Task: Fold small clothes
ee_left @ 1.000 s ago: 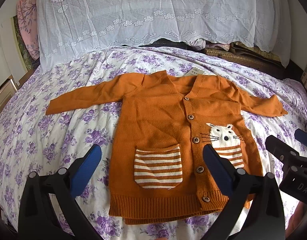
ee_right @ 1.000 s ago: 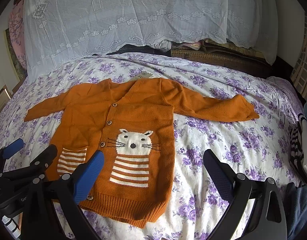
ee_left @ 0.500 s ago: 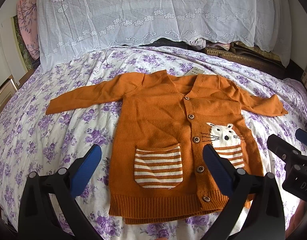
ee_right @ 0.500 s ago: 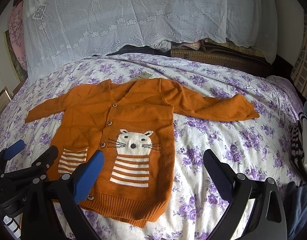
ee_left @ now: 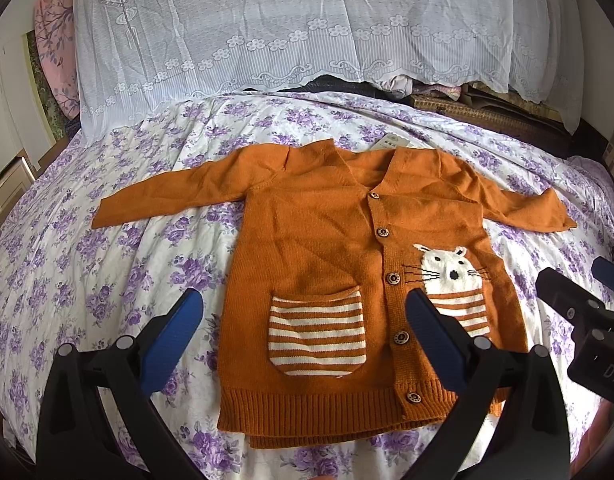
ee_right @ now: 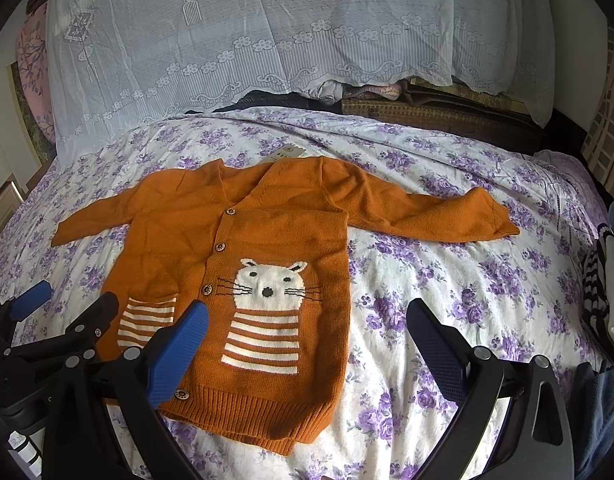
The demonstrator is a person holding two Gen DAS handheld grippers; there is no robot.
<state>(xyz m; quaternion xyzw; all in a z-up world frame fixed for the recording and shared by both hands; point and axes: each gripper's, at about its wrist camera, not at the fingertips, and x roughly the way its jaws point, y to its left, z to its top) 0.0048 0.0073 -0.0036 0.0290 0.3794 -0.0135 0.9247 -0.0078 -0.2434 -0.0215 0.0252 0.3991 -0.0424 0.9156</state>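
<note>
The cardigan [ee_left: 327, 240] is matt ribbed knit with glossy buttons. The bed sheet [ee_left: 107, 260] is smooth printed cloth. At the frame's top, sheer white lace [ee_left: 307, 20]. Each hand-held gripper's pads [ee_right: 179, 348] look dimpled blue rubber.

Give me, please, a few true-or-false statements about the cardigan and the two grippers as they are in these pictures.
1. The orange cardigan lies flat with both sleeves spread out. True.
2. The left gripper is shut on a sleeve. False: it is open and holds nothing.
3. The cat motif sits above a striped patch. True.
4. The right gripper grips the hem. False: it is open, holding nothing.
5. The cardigan is unbuttoned, lying open. False: it is buttoned.
</note>
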